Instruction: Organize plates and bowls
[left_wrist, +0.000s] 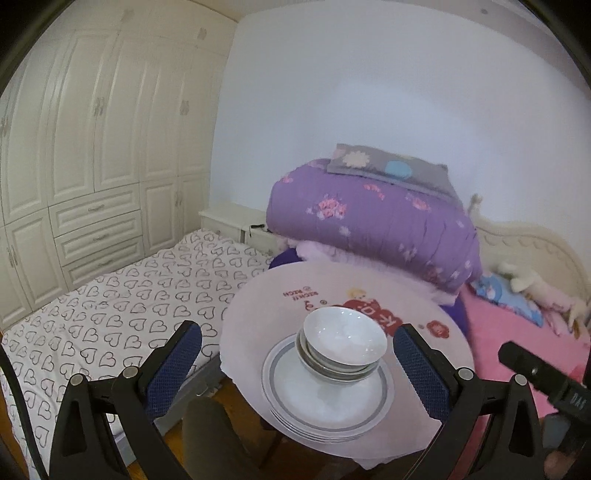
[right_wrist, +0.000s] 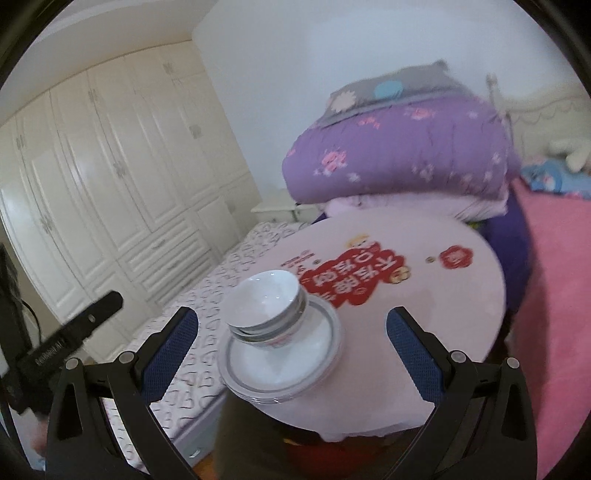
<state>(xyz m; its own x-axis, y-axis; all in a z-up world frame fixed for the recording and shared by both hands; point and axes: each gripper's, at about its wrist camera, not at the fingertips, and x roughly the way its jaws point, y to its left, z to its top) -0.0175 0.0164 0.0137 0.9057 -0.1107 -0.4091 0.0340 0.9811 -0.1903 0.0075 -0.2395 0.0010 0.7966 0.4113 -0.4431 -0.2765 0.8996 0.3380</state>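
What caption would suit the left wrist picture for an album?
Open tongs hover before a stack of bowls nested on stacked plates on a round table beside the bed.

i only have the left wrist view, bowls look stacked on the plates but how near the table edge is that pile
Observer: In the right wrist view the stack of plates juts past the round table's near edge.
Operator: anything printed on the bowls
Observer: Yes, the lowest of the nested bowls shows a red mark on its outer wall, too blurred to read.
Operator: is the right tool holding anything
Observer: No. The right tool is open and empty, apart from the pile. Your left tool is open too.
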